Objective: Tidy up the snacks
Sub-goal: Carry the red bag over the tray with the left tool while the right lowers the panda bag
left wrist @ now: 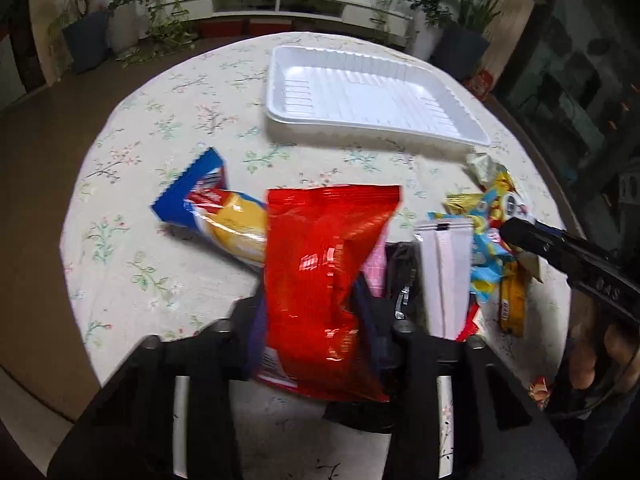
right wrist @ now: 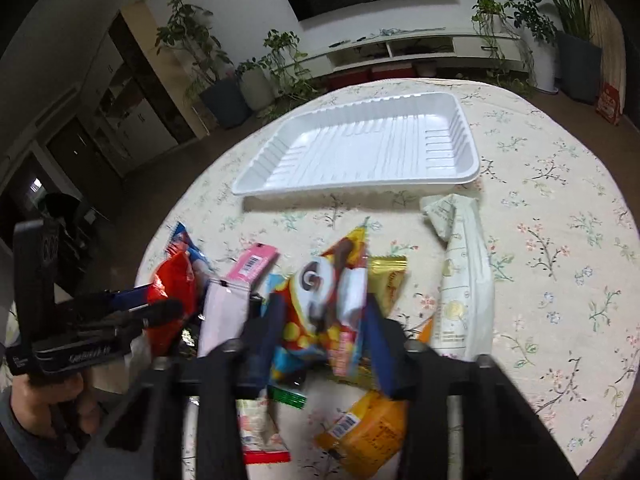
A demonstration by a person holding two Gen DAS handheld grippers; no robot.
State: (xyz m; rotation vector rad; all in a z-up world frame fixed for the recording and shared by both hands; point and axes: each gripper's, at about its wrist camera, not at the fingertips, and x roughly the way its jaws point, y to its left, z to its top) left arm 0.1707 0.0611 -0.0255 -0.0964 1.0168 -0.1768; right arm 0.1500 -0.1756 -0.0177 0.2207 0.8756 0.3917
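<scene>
My left gripper (left wrist: 316,304) is shut on a red snack bag (left wrist: 324,280) and holds it above the round table. My right gripper (right wrist: 324,320) is shut on a colourful cartoon snack packet (right wrist: 320,304), lifted over the snack pile. The empty white tray (left wrist: 372,96) lies at the far side of the table; it also shows in the right wrist view (right wrist: 360,148). A blue-and-yellow bag (left wrist: 216,212) lies left of the red bag. A white pouch (left wrist: 444,268) and a yellow bar (left wrist: 510,300) lie to the right. The right gripper's body (left wrist: 568,256) shows at the right edge.
A pale green packet (right wrist: 464,276), a pink packet (right wrist: 256,264), a gold packet (right wrist: 386,280) and an orange-yellow packet (right wrist: 364,432) lie on the flowered tablecloth (right wrist: 560,240). Potted plants (right wrist: 224,92) and a white shelf (right wrist: 400,48) stand beyond the table.
</scene>
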